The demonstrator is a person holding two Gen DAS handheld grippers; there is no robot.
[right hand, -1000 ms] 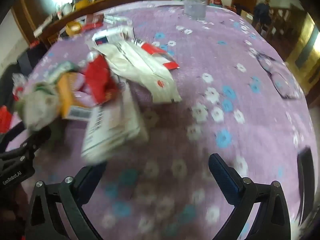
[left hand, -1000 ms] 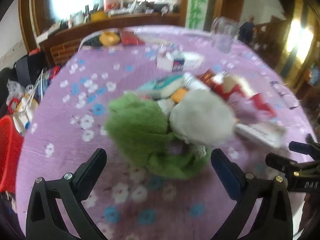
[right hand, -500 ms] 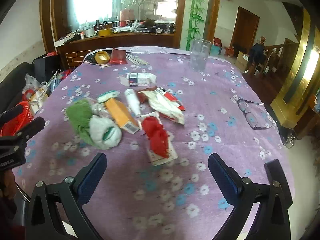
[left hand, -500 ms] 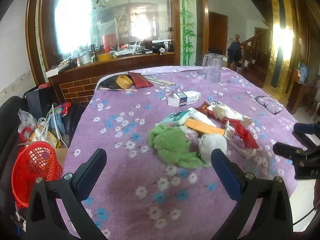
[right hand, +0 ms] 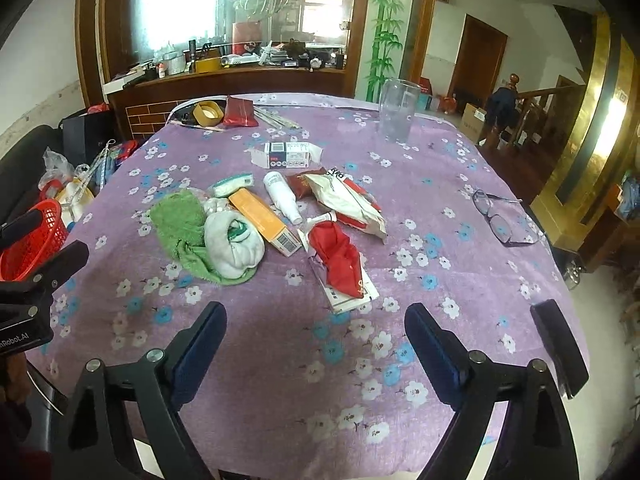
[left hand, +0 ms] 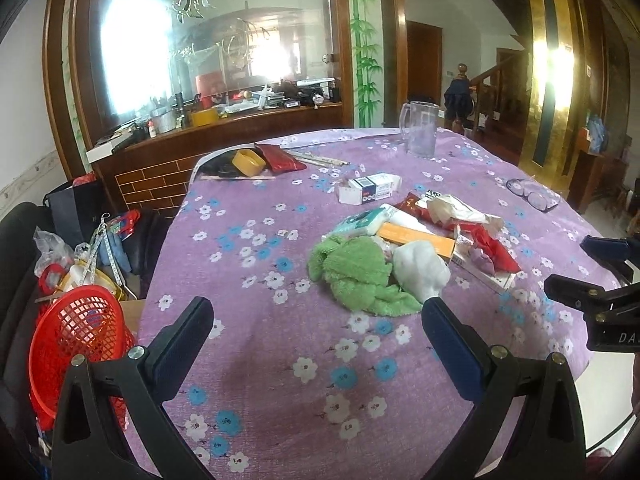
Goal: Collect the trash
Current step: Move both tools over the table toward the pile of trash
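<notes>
both grippers have pulled back and up from the trash pile [right hand: 272, 224], which now sits mid-table, well ahead of them. left gripper [left hand: 316, 328] is spread and empty; right gripper [right hand: 316, 340] is empty too, its jaws closing slightly. best start with the red wrapper [right hand: 336, 258], nearest the right gripper. bare cloth [right hand: 440, 184] around the pile gives room; red basket [left hand: 76, 332] waits past the left edge.
</notes>
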